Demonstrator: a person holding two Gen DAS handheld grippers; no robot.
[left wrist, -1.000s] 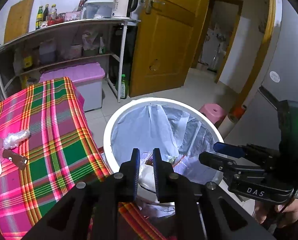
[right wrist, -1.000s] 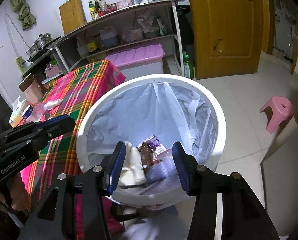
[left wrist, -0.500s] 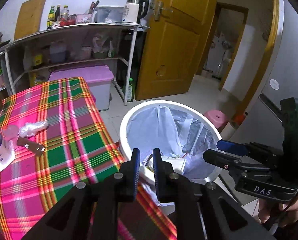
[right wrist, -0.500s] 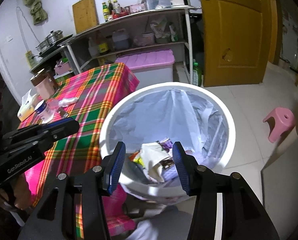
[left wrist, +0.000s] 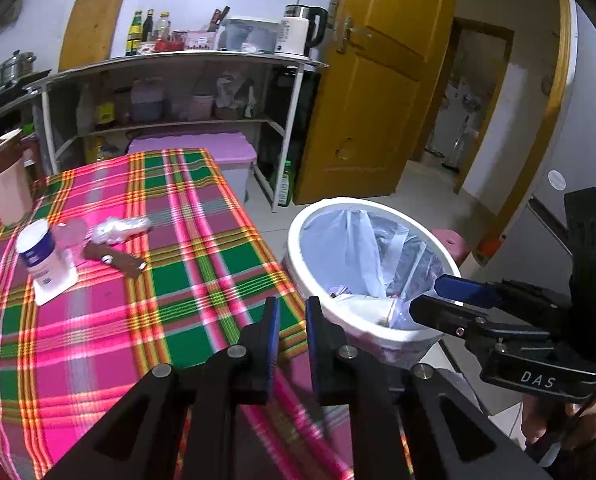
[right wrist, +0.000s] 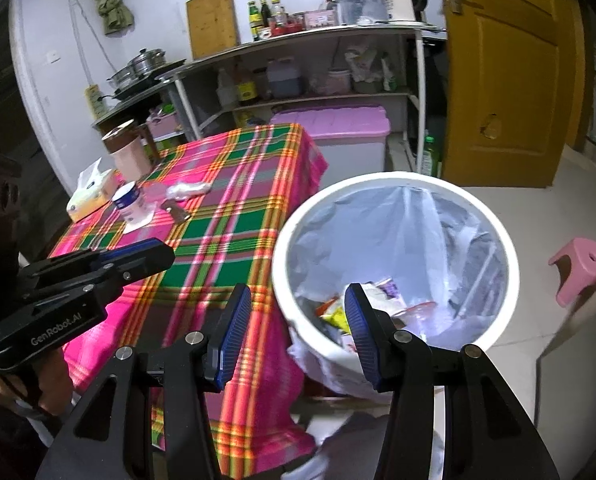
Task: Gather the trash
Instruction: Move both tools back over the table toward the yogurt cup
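Broadly, a table [left wrist: 98, 320] draped in pink-green plaid cloth is seen beside a round white plastic bin [right wrist: 393, 178] lined with a thin translucent bag. Crumpled wrappers [right wrist: 377, 300] are heaped inside the bin. On the cloth are laid a cylindrical white tub [left wrist: 44, 256], a crinkled clear wrapper [left wrist: 116, 230] and a flat brown wrapper [left wrist: 116, 258]. The left gripper [left wrist: 290, 308] is held over the table edge, fingers nearly closed on nothing; the right gripper [right wrist: 298, 304] is spread wide, empty, at the bin's rim.
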